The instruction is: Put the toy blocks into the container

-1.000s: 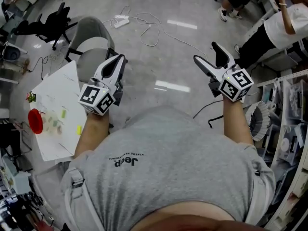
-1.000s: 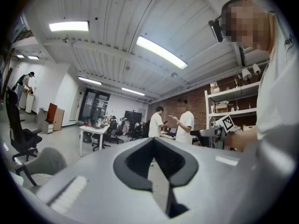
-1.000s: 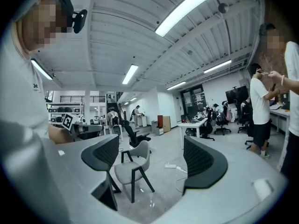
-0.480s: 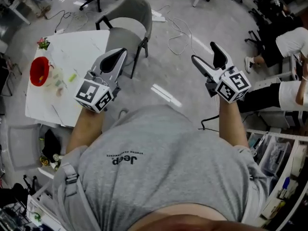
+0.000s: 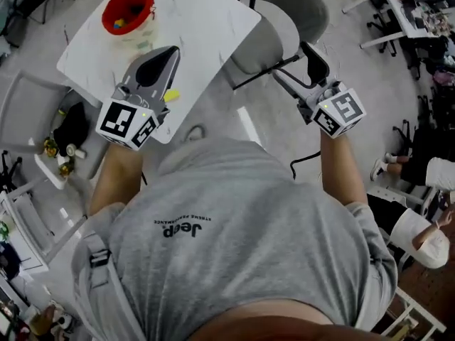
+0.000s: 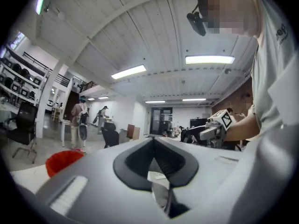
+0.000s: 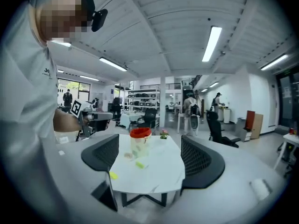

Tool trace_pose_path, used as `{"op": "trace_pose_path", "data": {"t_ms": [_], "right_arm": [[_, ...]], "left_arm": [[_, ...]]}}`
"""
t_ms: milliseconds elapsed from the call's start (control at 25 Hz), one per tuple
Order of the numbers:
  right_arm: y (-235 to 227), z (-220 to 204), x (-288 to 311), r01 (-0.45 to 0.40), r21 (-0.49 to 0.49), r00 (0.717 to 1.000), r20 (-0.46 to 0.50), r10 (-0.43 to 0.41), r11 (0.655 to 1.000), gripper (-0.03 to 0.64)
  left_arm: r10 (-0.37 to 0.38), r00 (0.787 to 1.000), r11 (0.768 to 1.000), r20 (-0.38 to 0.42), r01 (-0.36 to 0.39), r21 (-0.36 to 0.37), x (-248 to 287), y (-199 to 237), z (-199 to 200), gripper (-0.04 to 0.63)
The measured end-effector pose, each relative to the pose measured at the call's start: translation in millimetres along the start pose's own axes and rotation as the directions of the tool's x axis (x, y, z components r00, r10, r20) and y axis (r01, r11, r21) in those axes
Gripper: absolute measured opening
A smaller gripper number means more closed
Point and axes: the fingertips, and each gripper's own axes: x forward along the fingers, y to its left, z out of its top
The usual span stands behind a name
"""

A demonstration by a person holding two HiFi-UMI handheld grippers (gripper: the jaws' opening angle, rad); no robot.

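1. We wear a grey short-sleeved T-shirt (image 5: 242,261) with small dark lettering (image 5: 179,229) on the chest.
2. A grey buckled strap (image 5: 96,258) crosses our left shoulder.
3. Our left gripper (image 5: 162,57) and right gripper (image 5: 298,68) are pale grey with black jaw pads.
4. Each carries a white cube of black square markers.

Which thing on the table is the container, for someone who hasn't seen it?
Start at the white table. The container stands upright toward its far end, with small blocks lying loose on the near side of it. It is the tallest thing there and has a bright red top, while the blocks are low and pale or yellow.
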Motion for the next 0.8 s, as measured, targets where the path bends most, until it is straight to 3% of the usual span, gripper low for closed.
{"op": "trace_pose_path", "data": {"t_ms": [200,360,440,600,800], "right_arm": [[61,-36,121,-0.23,0.024,0.97,-0.079,0.232,0.973,0.408],[114,-85,192,-0.396,0.002,0.901,-0.192,0.389,0.918,0.408],[144,-115,216,-0.486,-0.018,0.843,-0.273,0.463,0.874,0.407],[198,-178,245,-0.646,-0.024,0.697,-0.426,0.577,0.763,0.399],[236,-258,260,-0.775,-0.053,0.53,-0.597,0.602,0.629,0.313]], "left_arm": [[0.169,0.985,0.985,-0.027,-0.17,-0.039,-63,76,-26,0.057],[0.247,0.967,0.965,-0.054,-0.251,-0.074,-100,112,-50,0.057],[0.274,0.96,0.956,-0.064,-0.279,-0.089,-114,124,-62,0.057],[0.31,0.946,0.938,-0.097,-0.321,-0.133,-137,139,-85,0.057],[0.327,0.933,0.922,-0.148,-0.35,-0.165,-158,149,-113,0.057]]}}
